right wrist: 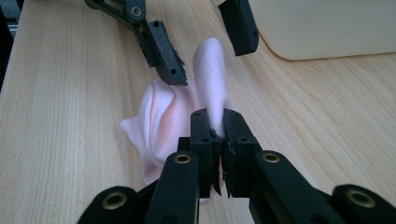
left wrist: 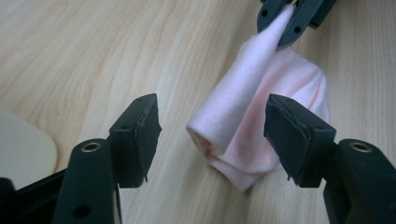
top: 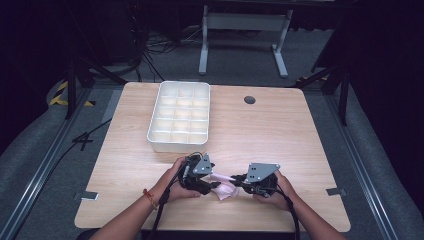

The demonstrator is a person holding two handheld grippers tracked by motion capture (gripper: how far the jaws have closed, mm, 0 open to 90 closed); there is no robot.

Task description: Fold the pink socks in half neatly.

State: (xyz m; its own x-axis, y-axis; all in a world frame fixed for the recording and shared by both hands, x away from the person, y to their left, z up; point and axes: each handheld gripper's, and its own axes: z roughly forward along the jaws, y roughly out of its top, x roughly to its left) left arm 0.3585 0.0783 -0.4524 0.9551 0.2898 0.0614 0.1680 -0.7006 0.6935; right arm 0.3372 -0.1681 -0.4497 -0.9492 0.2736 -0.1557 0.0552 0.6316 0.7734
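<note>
A pale pink cloth point(top: 226, 190) lies bunched on the wooden table point(top: 285, 135) near its front edge, between both hands. My right gripper point(right wrist: 217, 135) is shut on a rolled fold of the cloth point(right wrist: 212, 79), which stretches away from its jaws. My left gripper point(left wrist: 212, 140) is open; the cloth's rolled end point(left wrist: 243, 93) lies between its jaws without touching either pad. In the high view the left gripper point(top: 216, 184) and the right gripper point(top: 235, 178) face each other across the cloth. The left gripper view shows the right gripper point(left wrist: 286, 18) pinching the far tip.
A white tray point(top: 178, 144) divided into several empty compartments stands just behind the left hand; its rim point(right wrist: 327, 28) shows near the left gripper. A round dark hole point(top: 249, 99) sits in the table's far side. Bare wood spreads to the right.
</note>
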